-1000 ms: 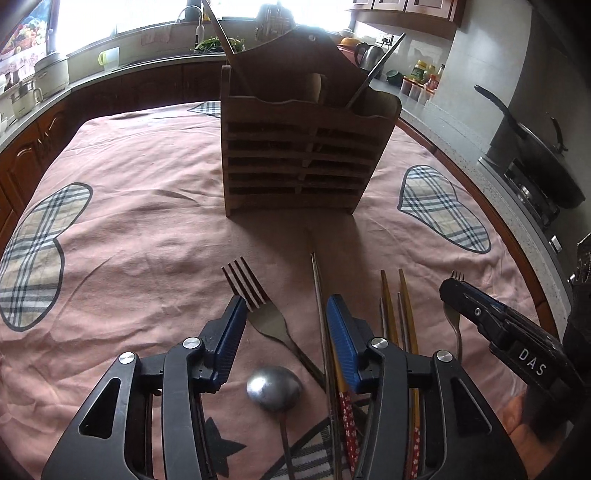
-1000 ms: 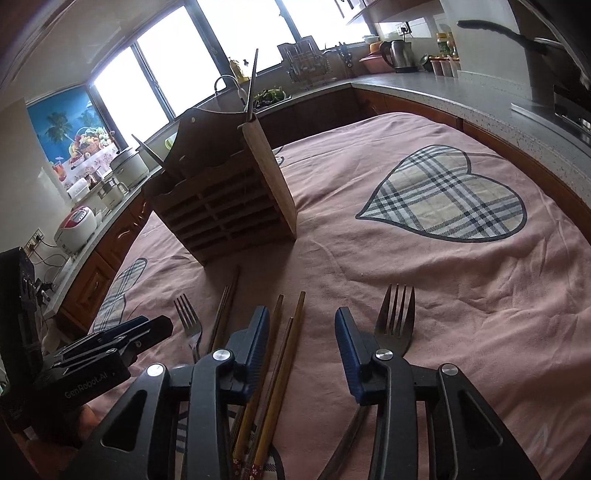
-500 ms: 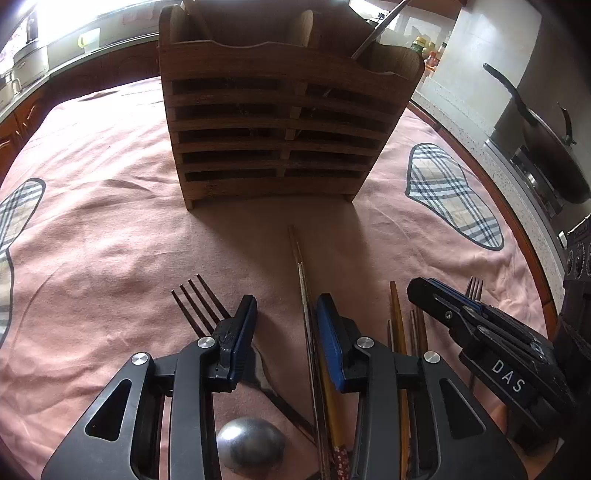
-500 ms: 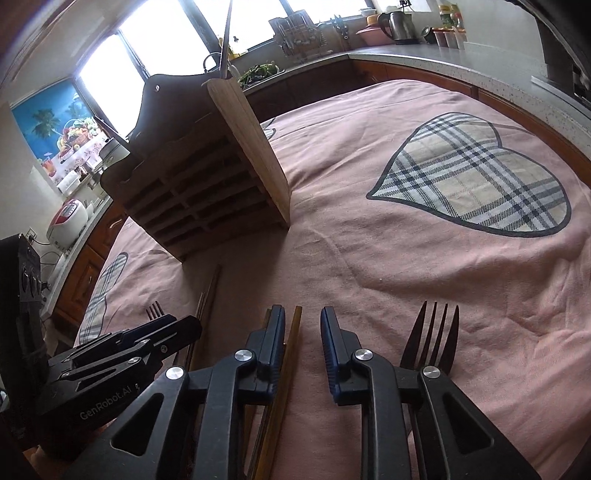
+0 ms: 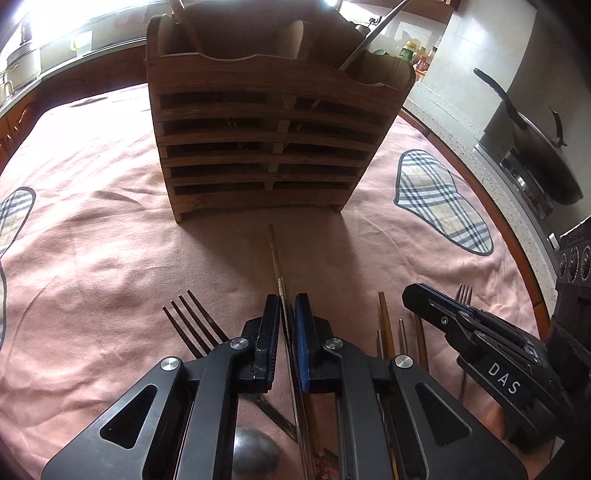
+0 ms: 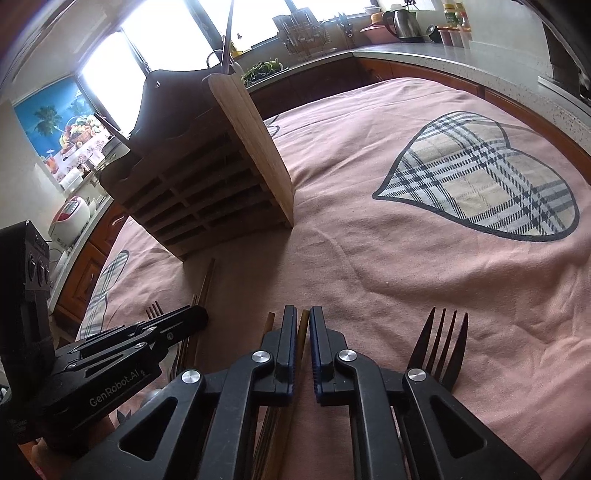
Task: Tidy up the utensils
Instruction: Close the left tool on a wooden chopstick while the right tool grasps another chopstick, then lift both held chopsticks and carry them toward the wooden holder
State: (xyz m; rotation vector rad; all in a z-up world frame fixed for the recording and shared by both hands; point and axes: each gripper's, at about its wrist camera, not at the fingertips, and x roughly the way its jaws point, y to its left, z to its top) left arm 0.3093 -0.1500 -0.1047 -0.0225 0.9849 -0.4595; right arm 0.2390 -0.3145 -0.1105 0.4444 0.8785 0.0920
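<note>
A pink tablecloth (image 6: 369, 258) with plaid hearts (image 6: 480, 177); a wok (image 5: 535, 155) and kettle (image 6: 402, 22) behind.

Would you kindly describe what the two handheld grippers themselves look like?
Both are matte black, with triangular cut-out linkages and silver pivot bolts. The fingers carry blue pads. The left gripper reads "GenRobot.AI" in white on its side in the right wrist view; the right gripper reads "DAS" in the left wrist view. No cables or sleeves show.
</note>
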